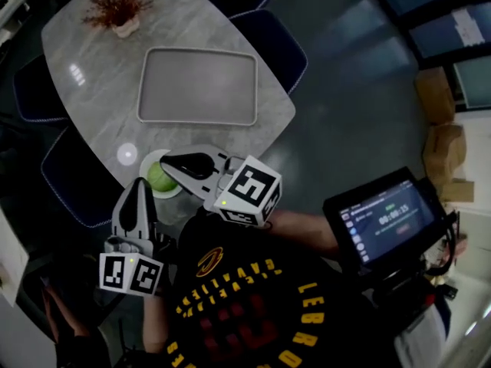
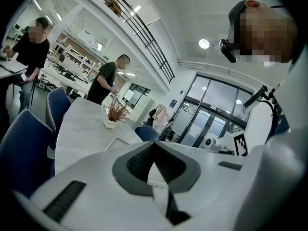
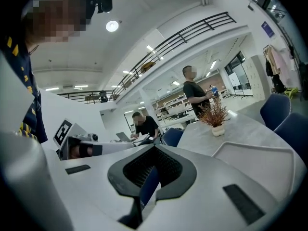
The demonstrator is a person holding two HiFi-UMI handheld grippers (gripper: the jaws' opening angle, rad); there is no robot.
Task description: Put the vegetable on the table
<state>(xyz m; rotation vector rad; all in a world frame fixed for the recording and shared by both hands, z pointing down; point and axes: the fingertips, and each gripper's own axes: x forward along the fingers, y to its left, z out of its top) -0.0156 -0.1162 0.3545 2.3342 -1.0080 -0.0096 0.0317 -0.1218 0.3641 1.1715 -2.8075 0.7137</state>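
In the head view a round green vegetable (image 1: 159,177) lies on a small white plate (image 1: 176,191) at the near edge of the grey marble table (image 1: 92,90). My right gripper (image 1: 167,162) points left just over the vegetable's far side, jaws together, with nothing in them. My left gripper (image 1: 140,184) points up beside the plate's left edge, also shut and empty. In the left gripper view the left gripper (image 2: 154,145) faces across the table. The right gripper (image 3: 155,148) looks the same way in its own view. Neither gripper view shows the vegetable.
A large grey tray (image 1: 196,87) lies mid-table, and a potted dried plant (image 1: 116,6) stands at the far end. Blue chairs (image 1: 73,179) ring the table. A tablet on a stand (image 1: 383,222) is at my right, with cardboard boxes (image 1: 439,121) beyond. People stand in the background.
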